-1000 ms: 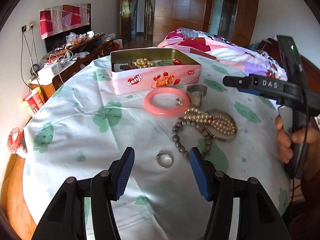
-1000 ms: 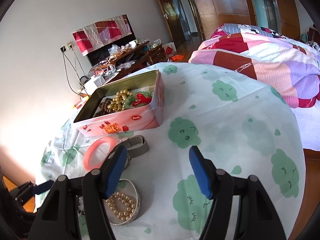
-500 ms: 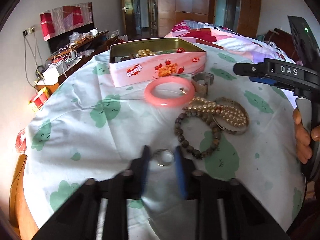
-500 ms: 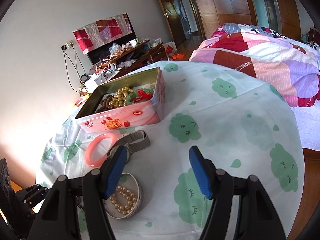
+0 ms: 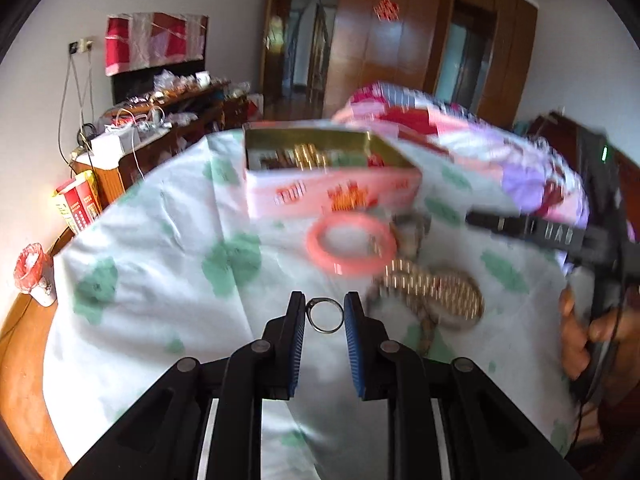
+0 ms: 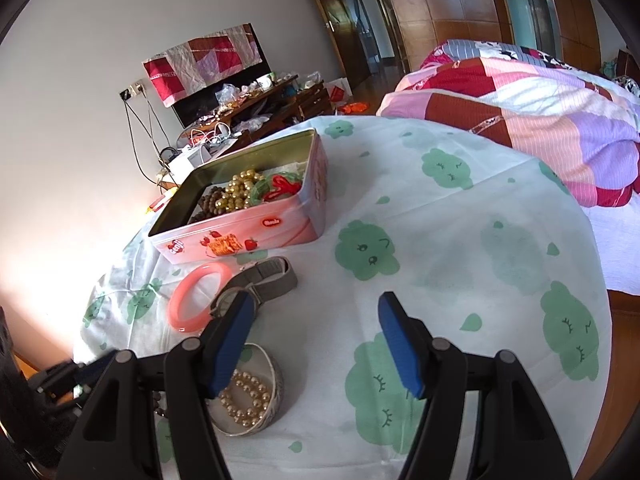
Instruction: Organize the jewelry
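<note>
My left gripper (image 5: 325, 314) is shut on a thin silver ring (image 5: 335, 302), which stands upright between the blue pads, a little above the tablecloth. Beyond it lie a pink bangle (image 5: 348, 266), a pearl bracelet (image 5: 432, 288) inside a silver bangle, and a dark bead bracelet. The pink tin (image 5: 332, 196) at the back holds gold beads, brown beads and other pieces. My right gripper (image 6: 316, 340) is open over bare cloth, with nothing between its fingers. To its left are the pearl bracelet (image 6: 244, 396), a watch (image 6: 268, 278), the pink bangle (image 6: 188, 312) and the tin (image 6: 248, 236).
The round table wears a white cloth (image 6: 440, 240) with green cloud prints. A hand (image 5: 580, 340) holds the right gripper's handle at the right of the left wrist view. A quilted bed (image 6: 520, 92) stands behind the table, and a cluttered sideboard (image 5: 160, 120) at the back left.
The left gripper's jaws closed around the ring on the cloth and rose with it. The right gripper kept still and open.
</note>
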